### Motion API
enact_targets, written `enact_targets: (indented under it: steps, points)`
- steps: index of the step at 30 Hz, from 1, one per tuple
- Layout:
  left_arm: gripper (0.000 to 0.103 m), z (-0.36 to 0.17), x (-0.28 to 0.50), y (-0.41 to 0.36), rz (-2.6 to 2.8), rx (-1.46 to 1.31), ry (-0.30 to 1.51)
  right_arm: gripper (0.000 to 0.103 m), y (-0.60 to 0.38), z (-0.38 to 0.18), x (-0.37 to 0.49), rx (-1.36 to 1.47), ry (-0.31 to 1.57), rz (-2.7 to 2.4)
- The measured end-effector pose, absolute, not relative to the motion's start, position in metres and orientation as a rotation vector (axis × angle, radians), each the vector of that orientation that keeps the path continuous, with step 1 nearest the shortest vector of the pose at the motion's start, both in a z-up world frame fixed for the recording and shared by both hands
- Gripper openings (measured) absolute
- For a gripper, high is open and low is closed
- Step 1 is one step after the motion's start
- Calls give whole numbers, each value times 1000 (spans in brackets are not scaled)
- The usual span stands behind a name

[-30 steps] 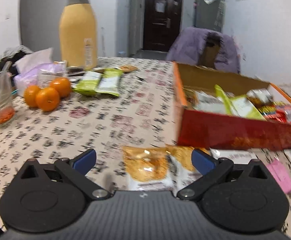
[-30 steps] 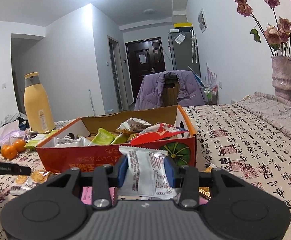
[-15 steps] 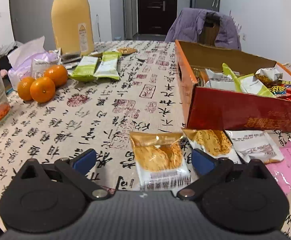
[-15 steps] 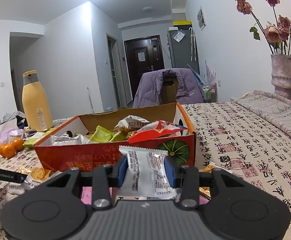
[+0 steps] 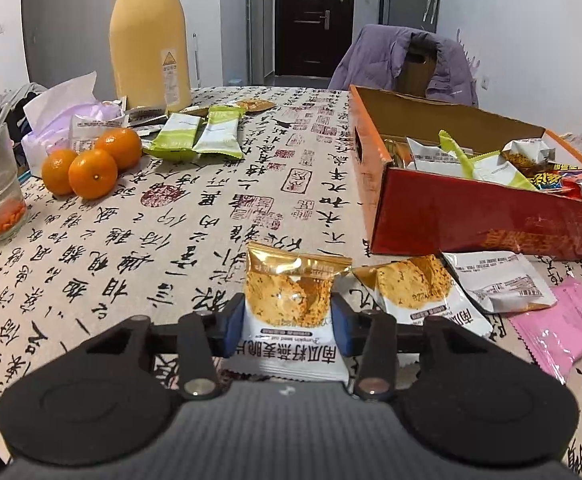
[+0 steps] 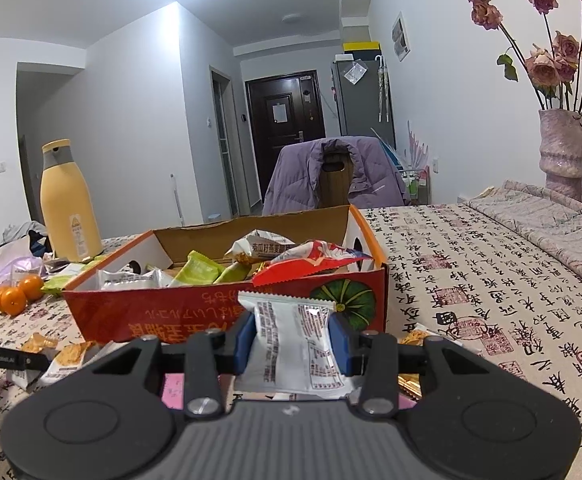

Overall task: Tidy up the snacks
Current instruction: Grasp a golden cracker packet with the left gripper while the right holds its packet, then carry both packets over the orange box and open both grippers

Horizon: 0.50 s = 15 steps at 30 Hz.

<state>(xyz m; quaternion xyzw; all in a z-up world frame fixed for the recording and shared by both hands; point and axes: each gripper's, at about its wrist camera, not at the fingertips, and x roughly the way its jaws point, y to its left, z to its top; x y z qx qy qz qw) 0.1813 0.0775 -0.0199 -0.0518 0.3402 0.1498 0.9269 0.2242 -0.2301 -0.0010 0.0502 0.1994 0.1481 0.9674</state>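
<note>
Two light, crinkly foil sachets are in hand just in front of the open red and orange cardboard snack box (image 5: 483, 220): the left gripper (image 5: 289, 322), whose jaws have just been closing from wide open, now pinches the gold-topped white sachet of crisp biscuit (image 5: 291, 300) by its side edges, and the right gripper (image 6: 291, 340) grips a white printed sachet (image 6: 291, 344) the same way, as it did a second ago. Both packs look soft, slippery and air-puffed with brittle contents, so I judge a gentle hold across the sealed side margins safest, since squeezing the middle could crush the biscuit.
</note>
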Motion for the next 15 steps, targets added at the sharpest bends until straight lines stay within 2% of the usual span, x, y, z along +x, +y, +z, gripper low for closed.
enact_targets:
  steps: [15]
  points:
    - [44,22,151,70,309,-94,548,40,-222,3,215,57,359,284]
